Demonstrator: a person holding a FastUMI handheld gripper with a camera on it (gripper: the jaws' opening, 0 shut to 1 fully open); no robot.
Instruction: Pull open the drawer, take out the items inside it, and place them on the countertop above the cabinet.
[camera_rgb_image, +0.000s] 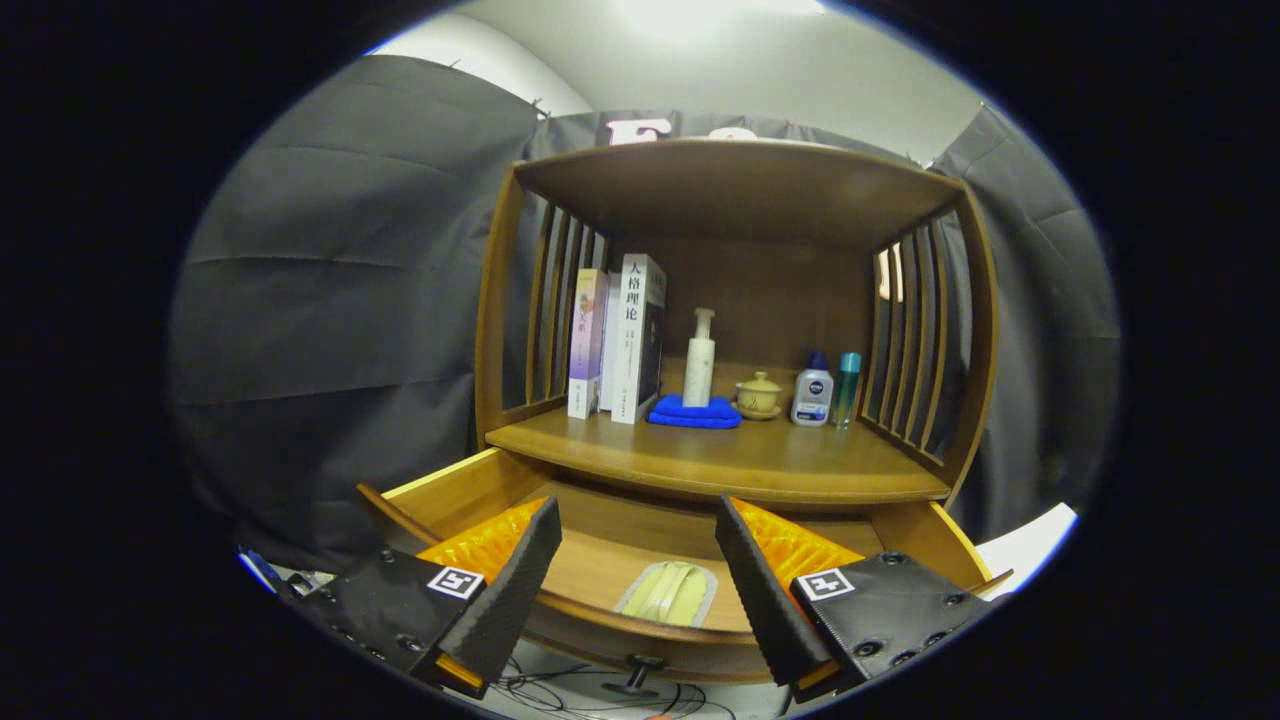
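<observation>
So my fingers (638, 585) are spread wide apart right now, holding nothing, hovering over the front of the drawer (600, 545), which is already pulled out. Sitting in it, between my two fingers and close to the near front wall, is a flat pale greenish packet (668, 592) in a clear wrapper. No idea what's actually inside, too small to tell. The drawer knob (637, 675) pokes out just below, with some cables on the floor under it.

My guess on handling: it looks light, soft and a bit floppy, and that plastic wrap is probably slippery. Since it lies flat on the drawer bottom, I reckon I'd need to come down steep and pinch it across the short width, or catch one edge, gently so it doesn't squish or slide away.

Beyond the drawer is the surface (760, 465) where it should end up. The far part already has books (620, 340), a pump bottle (699, 358) on a blue cloth (694, 413), a little lidded pot (759, 394) and two small bottles (826, 390). The near part looks free.
</observation>
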